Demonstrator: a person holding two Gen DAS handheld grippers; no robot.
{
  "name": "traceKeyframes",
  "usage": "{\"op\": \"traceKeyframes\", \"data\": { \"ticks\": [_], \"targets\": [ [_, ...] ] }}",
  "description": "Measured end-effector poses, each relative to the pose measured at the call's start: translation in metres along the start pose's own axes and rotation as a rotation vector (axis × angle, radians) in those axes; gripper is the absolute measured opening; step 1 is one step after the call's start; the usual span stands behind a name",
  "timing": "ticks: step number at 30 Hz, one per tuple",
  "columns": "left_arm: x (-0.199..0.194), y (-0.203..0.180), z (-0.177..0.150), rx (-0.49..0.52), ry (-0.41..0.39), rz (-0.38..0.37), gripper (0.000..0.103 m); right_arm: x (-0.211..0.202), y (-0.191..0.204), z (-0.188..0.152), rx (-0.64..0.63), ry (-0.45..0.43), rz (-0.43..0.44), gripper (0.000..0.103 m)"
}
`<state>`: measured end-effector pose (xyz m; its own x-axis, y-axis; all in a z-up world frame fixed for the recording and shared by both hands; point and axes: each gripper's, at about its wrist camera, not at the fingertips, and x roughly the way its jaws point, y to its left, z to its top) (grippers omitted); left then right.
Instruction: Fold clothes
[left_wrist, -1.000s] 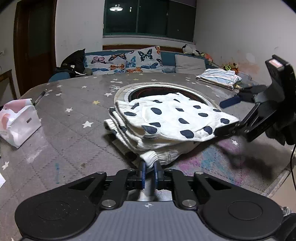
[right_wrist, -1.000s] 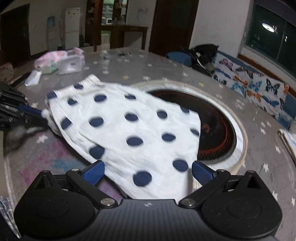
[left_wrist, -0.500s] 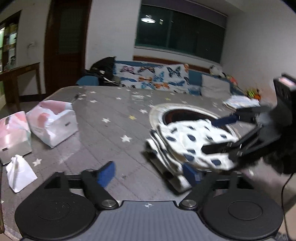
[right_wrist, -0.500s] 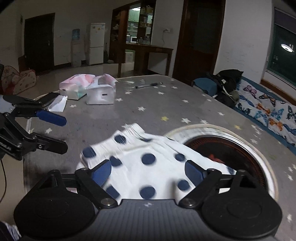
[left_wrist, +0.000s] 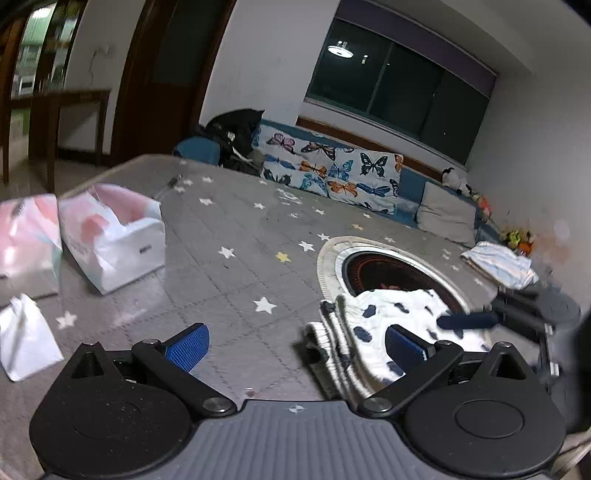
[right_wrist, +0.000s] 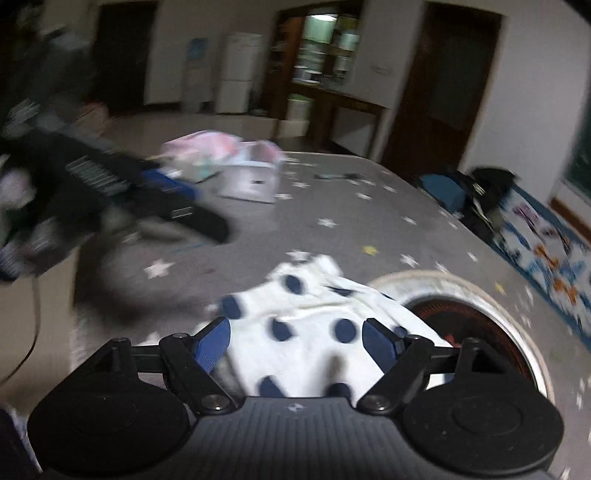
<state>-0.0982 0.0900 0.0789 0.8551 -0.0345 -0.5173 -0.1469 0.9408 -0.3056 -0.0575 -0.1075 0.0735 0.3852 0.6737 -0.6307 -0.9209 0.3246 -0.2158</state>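
Left gripper (left_wrist: 295, 343): released the hem it pinched a second ago, jaws opening wide over bare table (left_wrist: 236, 236). Polka-dot garment (left_wrist: 391, 325): folded stack partly over the round inset (left_wrist: 388, 269). Right gripper (right_wrist: 295, 341): jaws closing above the cloth, not yet pressing; fold judged complete

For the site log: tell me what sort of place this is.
Probably a home's living and dining room: a sofa with butterfly-print cushions under a dark window, a fridge beyond, and a star-patterned table holding folded clothes.
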Motion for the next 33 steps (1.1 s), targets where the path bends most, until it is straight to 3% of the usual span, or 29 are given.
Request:
{"op": "traceKeyframes", "data": {
  "ticks": [5, 7, 9, 15, 24, 33],
  "targets": [
    [0.008, 0.002, 0.005, -0.047, 0.022, -0.007, 0.103, 0.009, 0.035, 0.0, -0.175, 0.038, 0.036, 0.075],
    [0.009, 0.002, 0.006, -0.058, 0.032, -0.002, 0.103, 0.016, 0.042, 0.0, -0.208, 0.063, 0.032, 0.063],
    [0.011, 0.002, 0.006, -0.071, 0.042, -0.007, 0.103, 0.023, 0.048, -0.001, -0.24, 0.087, 0.028, 0.058],
    [0.017, 0.003, 0.005, -0.144, 0.074, -0.042, 0.103, 0.03, 0.06, -0.005, -0.333, 0.112, 0.016, 0.057],
    [0.035, 0.013, -0.003, -0.402, 0.157, -0.137, 0.103, 0.024, 0.054, -0.004, -0.289, 0.07, -0.004, 0.028],
    [0.048, 0.019, -0.011, -0.64, 0.195, -0.197, 0.103, 0.003, 0.039, 0.002, -0.196, -0.009, -0.026, 0.021]
  ]
}}
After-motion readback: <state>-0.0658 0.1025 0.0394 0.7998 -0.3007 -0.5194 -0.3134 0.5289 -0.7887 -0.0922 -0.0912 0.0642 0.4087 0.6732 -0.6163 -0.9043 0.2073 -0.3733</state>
